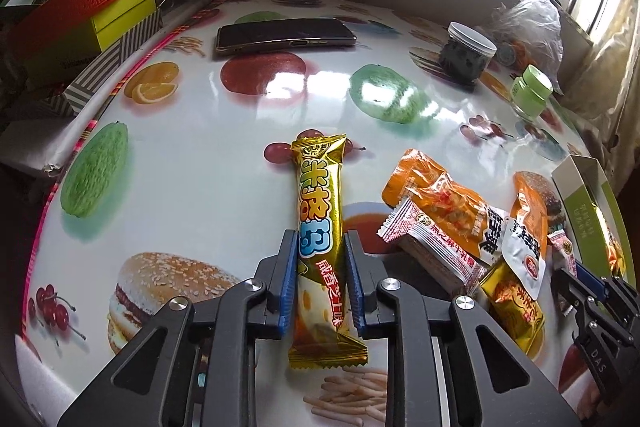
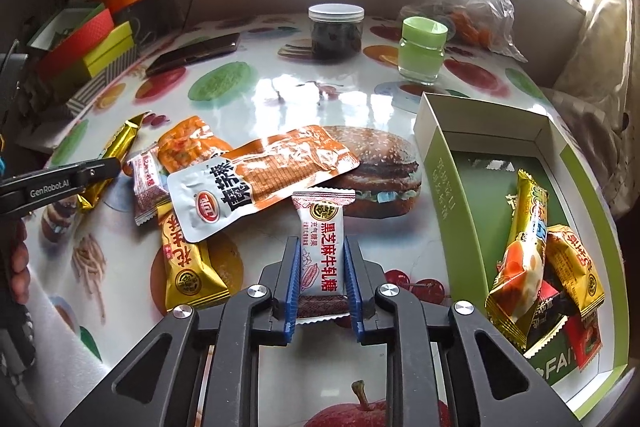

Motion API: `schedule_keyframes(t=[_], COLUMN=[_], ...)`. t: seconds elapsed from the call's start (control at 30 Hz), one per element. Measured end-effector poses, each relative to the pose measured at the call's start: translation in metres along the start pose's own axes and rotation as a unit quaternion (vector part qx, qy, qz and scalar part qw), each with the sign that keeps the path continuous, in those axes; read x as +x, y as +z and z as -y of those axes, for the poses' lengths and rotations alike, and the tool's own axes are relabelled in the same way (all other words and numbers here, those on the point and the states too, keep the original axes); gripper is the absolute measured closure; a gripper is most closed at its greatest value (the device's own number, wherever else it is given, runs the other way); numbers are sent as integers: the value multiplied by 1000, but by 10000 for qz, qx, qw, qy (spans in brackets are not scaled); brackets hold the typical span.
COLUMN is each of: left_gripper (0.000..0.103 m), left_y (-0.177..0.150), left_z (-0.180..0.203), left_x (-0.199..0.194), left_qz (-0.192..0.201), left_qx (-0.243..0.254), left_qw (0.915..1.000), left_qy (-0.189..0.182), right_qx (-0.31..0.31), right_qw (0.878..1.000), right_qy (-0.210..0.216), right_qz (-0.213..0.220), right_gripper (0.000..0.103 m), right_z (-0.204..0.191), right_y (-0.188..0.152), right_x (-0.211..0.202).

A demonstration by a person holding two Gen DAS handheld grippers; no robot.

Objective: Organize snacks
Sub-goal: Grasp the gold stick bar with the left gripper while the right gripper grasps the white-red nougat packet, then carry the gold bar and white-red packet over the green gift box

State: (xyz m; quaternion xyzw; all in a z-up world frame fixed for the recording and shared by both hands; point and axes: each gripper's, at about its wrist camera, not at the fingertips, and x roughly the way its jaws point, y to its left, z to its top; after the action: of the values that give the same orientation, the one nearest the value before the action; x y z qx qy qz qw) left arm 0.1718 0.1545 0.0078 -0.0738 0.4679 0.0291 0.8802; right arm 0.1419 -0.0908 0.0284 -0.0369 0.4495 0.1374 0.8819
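— What have you got in each gripper right now?

— My left gripper (image 1: 322,247) is clenched on the gold bar (image 1: 320,227), pads on both long sides at its middle, so the bar runs straight out ahead of me and won't swing. My right gripper (image 2: 322,253) is grasping the white candy (image 2: 321,251) the same way, across its narrow width, label up.

— Are they lifted or lying on the tabletop?

— Hard to say through the fisheye. Both look low over the tabletop (image 1: 224,155), and the candy's near end may be touching it.

— Where do they go?

— Into the green box (image 2: 436,163) on the right. It lies open side up and already holds a gold bar and a few small packets bunched in its near end, so I judge that's the collecting spot. The far half of the box is bare, which gives me room.

— And what's left?

— A pile just left of the candy: the orange pouch (image 2: 260,179) lies across the top, a small gold packet (image 2: 192,267) peeks from under it, and another orange pack and a small pink-white candy sit behind. The overlap is why I took the loose pieces at the edges first.

— Anything to avoid?

— The phone (image 1: 286,35), dark jar (image 2: 336,31) and green jar (image 2: 422,51) at the far side; they aren't snacks to box, as I read it.
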Motion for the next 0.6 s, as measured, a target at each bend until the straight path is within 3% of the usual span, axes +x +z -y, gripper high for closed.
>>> schedule_keyframes(t=[0.6], left_gripper=[79], left_y=[-10], left_z=[9], left_x=[-26], left_qz=[154], left_qx=[130], left_qw=[9998], left_qy=[-55], right_qx=[7], right_qw=[9995], right_qy=[112], right_qz=[281], right_gripper=[84], right_z=[-5], right_y=[0], right_x=[-21])
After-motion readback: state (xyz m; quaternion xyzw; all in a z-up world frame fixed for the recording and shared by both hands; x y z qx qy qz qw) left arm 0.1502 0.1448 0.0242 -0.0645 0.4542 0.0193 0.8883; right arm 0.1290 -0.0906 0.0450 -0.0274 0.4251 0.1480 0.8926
